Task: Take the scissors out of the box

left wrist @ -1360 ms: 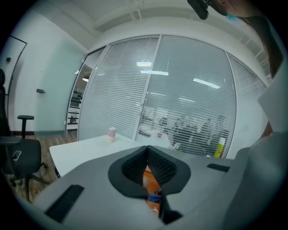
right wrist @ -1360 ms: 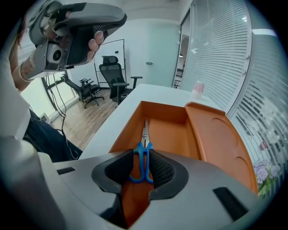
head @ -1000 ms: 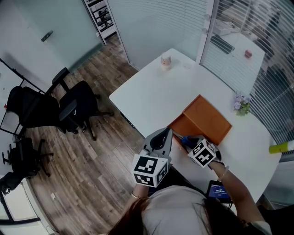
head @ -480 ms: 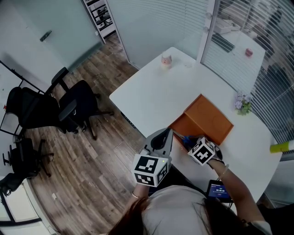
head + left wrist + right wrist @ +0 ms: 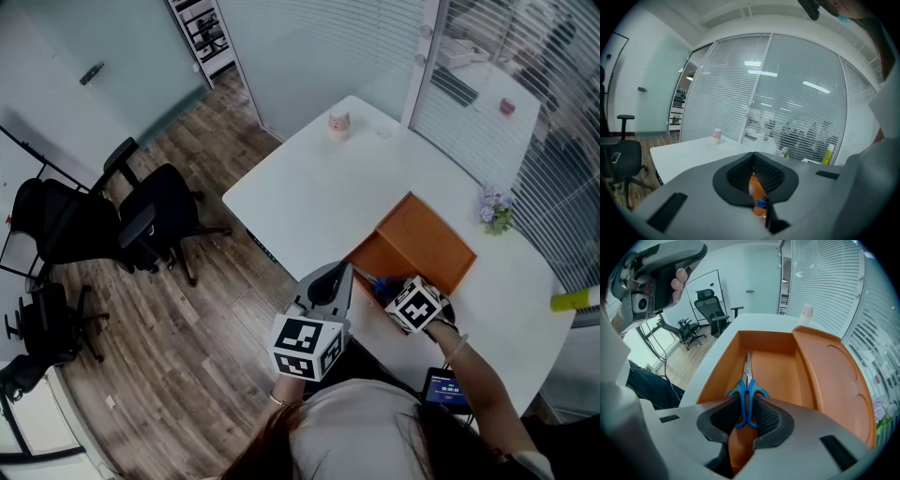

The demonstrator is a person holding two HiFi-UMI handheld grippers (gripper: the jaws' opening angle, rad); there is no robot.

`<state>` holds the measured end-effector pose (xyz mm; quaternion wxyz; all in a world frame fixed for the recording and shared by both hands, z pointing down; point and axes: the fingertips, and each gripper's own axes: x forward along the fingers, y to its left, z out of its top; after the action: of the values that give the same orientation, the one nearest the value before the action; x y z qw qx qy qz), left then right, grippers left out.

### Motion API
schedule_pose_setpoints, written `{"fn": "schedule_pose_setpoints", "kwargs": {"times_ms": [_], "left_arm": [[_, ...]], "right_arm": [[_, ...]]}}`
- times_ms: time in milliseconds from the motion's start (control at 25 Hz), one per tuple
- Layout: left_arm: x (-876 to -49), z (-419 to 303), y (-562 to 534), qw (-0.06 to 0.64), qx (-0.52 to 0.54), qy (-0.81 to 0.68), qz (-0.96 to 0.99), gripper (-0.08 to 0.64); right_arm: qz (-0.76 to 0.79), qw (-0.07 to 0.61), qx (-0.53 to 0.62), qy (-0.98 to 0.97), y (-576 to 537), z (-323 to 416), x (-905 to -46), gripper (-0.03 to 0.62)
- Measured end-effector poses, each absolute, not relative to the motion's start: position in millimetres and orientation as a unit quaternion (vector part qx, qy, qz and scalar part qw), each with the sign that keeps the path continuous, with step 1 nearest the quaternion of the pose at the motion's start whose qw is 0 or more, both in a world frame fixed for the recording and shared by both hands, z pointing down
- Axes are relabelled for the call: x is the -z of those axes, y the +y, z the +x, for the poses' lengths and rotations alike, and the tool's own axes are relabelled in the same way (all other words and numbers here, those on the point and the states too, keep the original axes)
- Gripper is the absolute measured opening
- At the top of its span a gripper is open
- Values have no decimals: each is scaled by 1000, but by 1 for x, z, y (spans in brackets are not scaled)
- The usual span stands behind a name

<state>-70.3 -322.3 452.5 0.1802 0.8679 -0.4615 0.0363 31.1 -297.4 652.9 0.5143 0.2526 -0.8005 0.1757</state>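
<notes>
Fingers (image 5: pixel 719 418) of the right gripper (image 5: pixel 746 404) are closing around the scissors (image 5: pixel 747 380) lying in the box (image 5: pixel 780 364); lifting them out remains. The left gripper (image 5: pixel 753 159) is closed, empty

Head view: high above the person, facing steeply down on the white table (image 5: pixel 309 197) and orange box (image 5: pixel 427 234); widest coverage. Left gripper view: low at the near table edge, roughly level, facing the blinds. Right gripper view: close, tilted down into the box. All three views share the box and the pink cup (image 5: pixel 338 125).
</notes>
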Motion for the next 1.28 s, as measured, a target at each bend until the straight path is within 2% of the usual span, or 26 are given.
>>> {"fn": "schedule_pose_setpoints", "kwargs": {"times_ms": [520,1280], "left_arm": [[-451,-67,-317,181,-36,-463,867,18],[-435,-63,-295,159,-34,-473,866,18]], "right_arm": [[264,509,-160,-803,-302,33,-646,109],[299,454,-139,-828,-288,34,-603,109]]}}
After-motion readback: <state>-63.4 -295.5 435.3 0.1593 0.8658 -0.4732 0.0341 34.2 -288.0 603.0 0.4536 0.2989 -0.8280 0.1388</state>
